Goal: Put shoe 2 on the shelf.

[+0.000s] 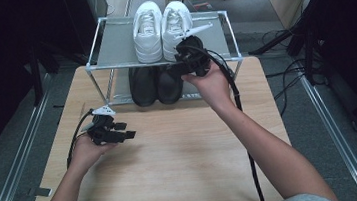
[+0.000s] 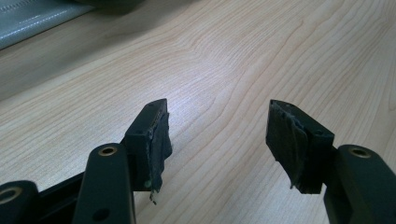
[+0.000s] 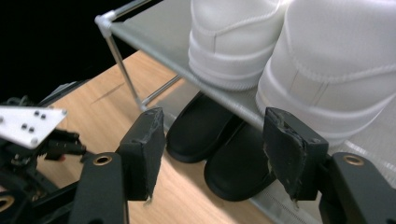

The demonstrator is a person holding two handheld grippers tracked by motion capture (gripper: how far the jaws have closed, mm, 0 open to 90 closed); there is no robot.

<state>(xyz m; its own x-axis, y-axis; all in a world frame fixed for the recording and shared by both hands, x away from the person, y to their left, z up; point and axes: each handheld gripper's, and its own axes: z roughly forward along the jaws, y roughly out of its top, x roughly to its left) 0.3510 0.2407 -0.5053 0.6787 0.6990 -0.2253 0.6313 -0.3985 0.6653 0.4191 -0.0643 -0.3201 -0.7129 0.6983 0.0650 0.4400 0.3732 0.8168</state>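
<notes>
A pair of white sneakers (image 1: 161,27) stands on the top shelf of a small metal shoe rack (image 1: 112,64), heels toward me. Below them a pair of black shoes (image 1: 156,85) sits on the lower shelf. My right gripper (image 1: 183,62) hovers at the rack's front edge by the right white sneaker's heel, open with nothing in it. In the right gripper view the jaws frame the black shoes (image 3: 219,149) under the white sneakers (image 3: 327,70). My left gripper (image 1: 125,132) rests low over the table at the left, open, with bare wood between its fingers (image 2: 154,140).
The wooden table (image 1: 182,155) stretches in front of the rack. The rack's thin metal post (image 3: 123,60) stands at its left front corner. Dark stands and cables crowd the floor to the right (image 1: 301,42). My right gripper's cable (image 1: 246,138) trails along the forearm.
</notes>
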